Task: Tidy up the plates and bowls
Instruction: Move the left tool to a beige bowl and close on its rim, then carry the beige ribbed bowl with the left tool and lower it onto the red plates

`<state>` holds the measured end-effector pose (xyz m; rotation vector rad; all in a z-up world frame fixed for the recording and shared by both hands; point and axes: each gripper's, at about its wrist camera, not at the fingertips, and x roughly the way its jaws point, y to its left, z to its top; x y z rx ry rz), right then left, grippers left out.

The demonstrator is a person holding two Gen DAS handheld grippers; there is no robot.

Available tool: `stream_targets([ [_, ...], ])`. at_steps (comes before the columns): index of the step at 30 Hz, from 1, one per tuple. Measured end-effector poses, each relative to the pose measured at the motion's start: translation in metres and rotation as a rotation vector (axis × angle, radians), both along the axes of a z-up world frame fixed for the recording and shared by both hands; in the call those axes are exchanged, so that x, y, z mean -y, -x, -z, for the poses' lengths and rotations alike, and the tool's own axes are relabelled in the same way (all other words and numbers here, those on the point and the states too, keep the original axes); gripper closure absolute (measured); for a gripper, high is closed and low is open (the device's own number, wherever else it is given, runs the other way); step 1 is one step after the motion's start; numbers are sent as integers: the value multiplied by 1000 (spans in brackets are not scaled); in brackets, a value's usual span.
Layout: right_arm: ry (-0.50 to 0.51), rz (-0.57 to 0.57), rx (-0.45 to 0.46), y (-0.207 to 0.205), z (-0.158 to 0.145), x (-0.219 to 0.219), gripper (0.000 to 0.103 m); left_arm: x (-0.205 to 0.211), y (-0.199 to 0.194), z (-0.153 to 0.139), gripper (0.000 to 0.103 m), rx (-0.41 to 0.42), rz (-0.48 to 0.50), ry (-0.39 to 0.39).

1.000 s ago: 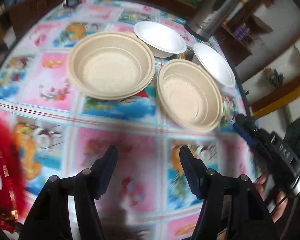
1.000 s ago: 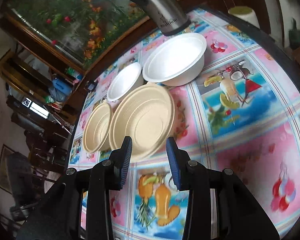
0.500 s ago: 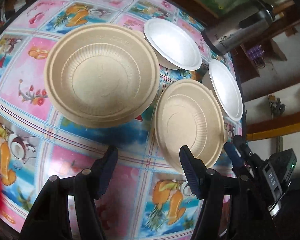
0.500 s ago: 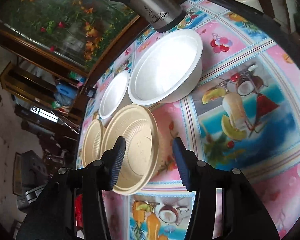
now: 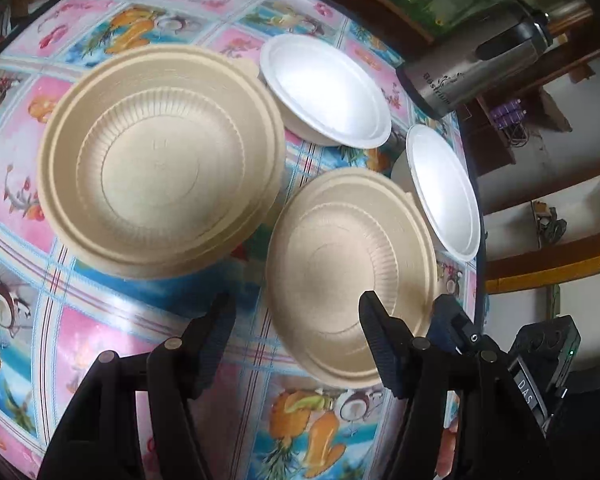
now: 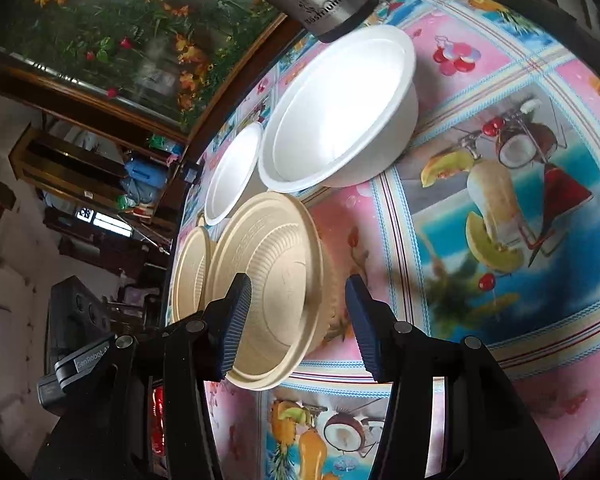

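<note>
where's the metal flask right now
The metal flask stands at the table's far edge, upper right in the left wrist view, just behind the two white bowls.

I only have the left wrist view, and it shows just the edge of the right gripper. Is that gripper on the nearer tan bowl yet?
Observer: Not gripping. The right gripper straddles the tan bowl at its near rim, and its jaws have just been opening.
Operator: Which finger is inside?
Observer: The finger on the picture's left hangs over the bowl's inside. The other finger is outside the wall, over the tablecloth. Neither pad presses on the rim.
Operator: Anything crowding the outer side?
Observer: No. Only bare cloth shows there. The big white bowl stands farther back, upright.
</note>
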<state>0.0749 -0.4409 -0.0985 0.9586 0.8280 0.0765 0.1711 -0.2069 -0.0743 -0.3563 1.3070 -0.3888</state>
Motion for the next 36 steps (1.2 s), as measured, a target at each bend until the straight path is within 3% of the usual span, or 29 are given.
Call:
stream_targets([
  [4,-10,13,5,-1,2,3,54,6,-2,4,41,-3,13,-18],
  [11,-12,37,3,0,5,3,54,8,-3,5,73,24,25,-27],
  [13,-12,41,4,0,7,2,54,10,-3,7,76,23,30,-34],
  [14,-2,40,3,1,7,1,57,10,-3,7,76,23,32,-35],
  [16,39,48,-4,-1,6,-2,76,9,-3,8,79,23,33,-37],
  [18,69,54,-22,-3,7,-4,87,9,-4,8,85,28,32,-37],
  [22,119,51,-15,-2,4,-6,95,9,-3,9,94,35,47,-40],
  [25,162,50,-6,-2,-1,-10,95,9,-3,11,94,38,55,-49],
  [36,153,29,10,3,-4,-15,95,-3,8,14,93,40,72,-49],
])
